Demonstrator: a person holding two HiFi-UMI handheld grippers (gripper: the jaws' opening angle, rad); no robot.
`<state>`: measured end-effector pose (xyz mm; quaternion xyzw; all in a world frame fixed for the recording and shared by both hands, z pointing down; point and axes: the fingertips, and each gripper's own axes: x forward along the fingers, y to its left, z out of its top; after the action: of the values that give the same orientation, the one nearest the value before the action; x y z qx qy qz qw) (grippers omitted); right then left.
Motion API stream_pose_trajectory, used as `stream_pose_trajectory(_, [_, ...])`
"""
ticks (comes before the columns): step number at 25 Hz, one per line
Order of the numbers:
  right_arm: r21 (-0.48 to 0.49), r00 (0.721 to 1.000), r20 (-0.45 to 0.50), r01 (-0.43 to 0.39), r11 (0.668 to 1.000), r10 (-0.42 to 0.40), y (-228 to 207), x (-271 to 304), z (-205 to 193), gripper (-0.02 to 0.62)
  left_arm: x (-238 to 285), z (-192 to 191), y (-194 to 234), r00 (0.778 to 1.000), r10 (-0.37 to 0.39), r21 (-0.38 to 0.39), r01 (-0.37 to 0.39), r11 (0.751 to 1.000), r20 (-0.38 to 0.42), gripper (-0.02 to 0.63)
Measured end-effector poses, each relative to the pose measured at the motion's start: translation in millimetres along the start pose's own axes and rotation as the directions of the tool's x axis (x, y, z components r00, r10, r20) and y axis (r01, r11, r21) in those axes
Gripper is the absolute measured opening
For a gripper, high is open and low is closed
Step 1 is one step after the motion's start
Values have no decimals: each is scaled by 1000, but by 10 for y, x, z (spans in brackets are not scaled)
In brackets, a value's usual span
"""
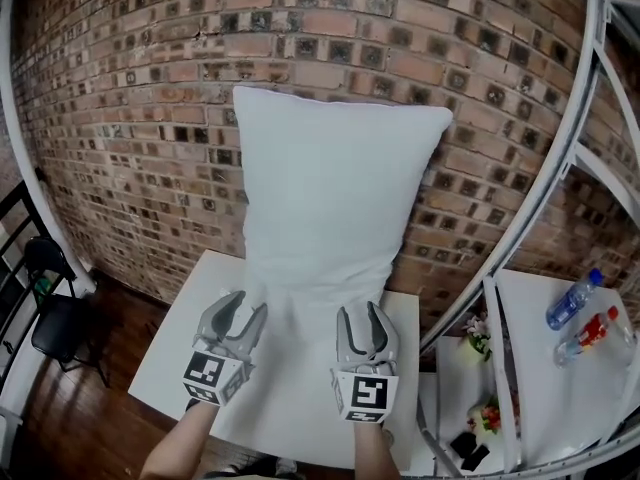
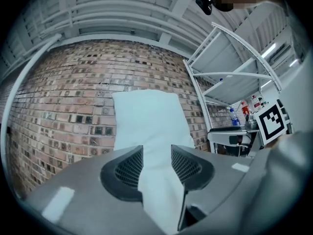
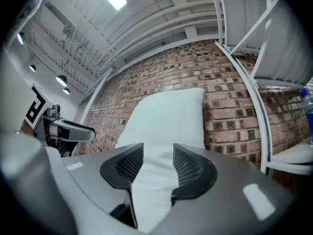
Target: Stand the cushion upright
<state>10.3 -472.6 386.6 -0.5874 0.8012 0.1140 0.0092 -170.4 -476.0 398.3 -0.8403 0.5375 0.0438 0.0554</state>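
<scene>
A large white cushion [image 1: 330,218] stands upright on its short end on a white table [image 1: 185,318], leaning back against the brick wall [image 1: 120,118]. My left gripper [image 1: 246,304] and right gripper [image 1: 360,311] sit side by side in front of its lower edge, both pointing at it. In the left gripper view the cushion [image 2: 146,121] shows through the gap of the partly parted jaws of the left gripper [image 2: 157,153]. The right gripper view shows the cushion [image 3: 166,116] the same way beyond the right gripper [image 3: 158,151]. I see no fabric pinched by either pair of pads.
A white metal shelf frame [image 1: 590,128] rises at the right. On its shelf lie a blue-capped bottle [image 1: 572,301] and a red-labelled bottle [image 1: 592,333]. Flowers [image 1: 478,338] sit beside the table's right edge. A black chair [image 1: 55,308] stands on the wooden floor at the left.
</scene>
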Motion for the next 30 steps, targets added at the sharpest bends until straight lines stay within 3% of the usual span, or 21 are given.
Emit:
stream_pose_trajectory(7, [27, 1000, -15, 19, 999, -19, 416, -378, 11, 113, -381, -66, -135, 998, -62, -45, 62, 997, 0, 149])
stream_pose_trajectory(17, [-3, 997, -73, 18, 1000, -18, 1281, -1044, 23, 92, -1199, -143, -215, 992, -125, -119, 125, 985, 8, 119])
stream_pose_trajectory(20, [12, 998, -60, 25, 1000, -24, 1475, -1236, 105, 80, -1432, -84, -351, 986, -163, -150, 166, 975, 27, 72])
stream_pose_trajectory(30, [23, 995, -89, 54, 998, -52, 1950, -1806, 229, 0, -2109, -119, -783, 963, -269, -148, 264, 953, -9, 0])
